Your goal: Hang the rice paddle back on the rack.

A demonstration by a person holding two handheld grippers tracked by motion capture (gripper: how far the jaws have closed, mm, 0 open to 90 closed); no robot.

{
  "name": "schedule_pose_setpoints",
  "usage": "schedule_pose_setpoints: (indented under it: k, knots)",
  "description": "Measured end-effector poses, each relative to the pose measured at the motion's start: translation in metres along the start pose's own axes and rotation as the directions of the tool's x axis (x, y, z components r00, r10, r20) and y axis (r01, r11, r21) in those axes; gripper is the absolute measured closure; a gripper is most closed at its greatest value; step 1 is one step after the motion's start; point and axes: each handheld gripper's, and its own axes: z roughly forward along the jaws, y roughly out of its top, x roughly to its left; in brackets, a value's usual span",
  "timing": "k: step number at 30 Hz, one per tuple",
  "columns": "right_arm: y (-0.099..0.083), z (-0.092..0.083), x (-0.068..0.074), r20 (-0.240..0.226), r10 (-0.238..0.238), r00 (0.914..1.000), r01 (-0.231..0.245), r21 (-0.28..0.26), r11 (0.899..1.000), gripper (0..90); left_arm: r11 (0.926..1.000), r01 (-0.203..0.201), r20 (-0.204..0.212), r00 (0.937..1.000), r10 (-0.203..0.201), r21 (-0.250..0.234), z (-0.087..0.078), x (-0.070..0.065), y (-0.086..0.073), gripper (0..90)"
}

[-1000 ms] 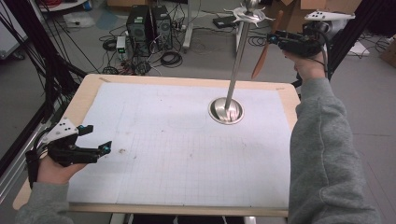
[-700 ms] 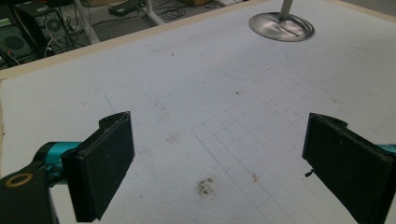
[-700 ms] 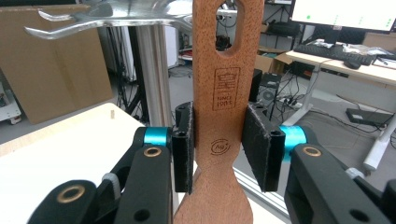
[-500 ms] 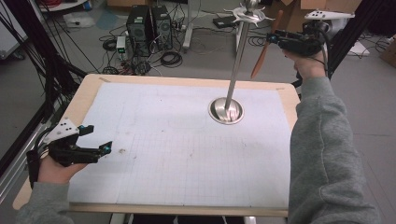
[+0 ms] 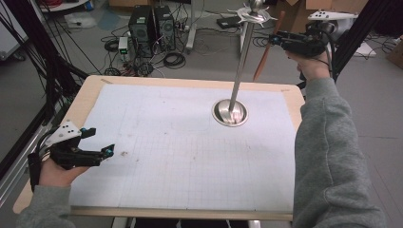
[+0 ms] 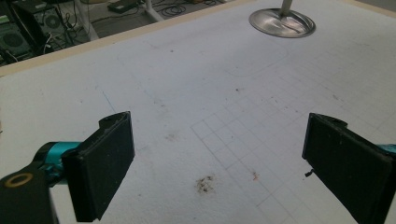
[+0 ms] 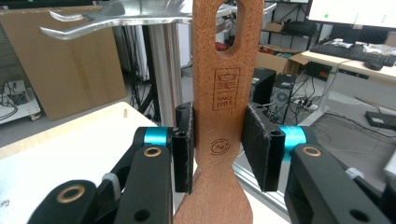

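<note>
Wooden spatula's [image 7: 223, 93] lower blade (and slotted top) cut off by frame edges

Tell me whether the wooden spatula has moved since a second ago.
No. The wooden spatula, clamped in the right gripper, sits at the same spot beside the hook crown of the metal stand as in both earlier high views.

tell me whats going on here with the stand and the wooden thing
A person holds a gripper in each hand. The right gripper is shut on a flat brown wooden spatula with a slotted handle, held up beside the hooked top of a tall silver metal stand whose round base sits on the white gridded table mat. The slot is level with the hooks, but not on one yet. The left gripper rests open and empty low over the mat's near left corner.
</note>
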Motion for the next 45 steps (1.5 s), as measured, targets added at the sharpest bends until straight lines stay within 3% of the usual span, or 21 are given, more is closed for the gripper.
schedule_pose_setpoints:
  k: [37,45]
  knots:
    - [-0.004,0.011,0.005,-0.014,-0.003,0.9999,0.004,0.029,1.000,65.2,0.9999,-0.004,-0.013,0.9999,0.004,0.009,0.000,0.001,-0.001,9.7]
    - [-0.007,0.008,0.007,0.008,-0.006,1.0000,0.006,0.023,1.000,56.2,1.0000,-0.005,-0.019,0.9998,0.005,0.006,-0.002,0.001,-0.001,9.8]
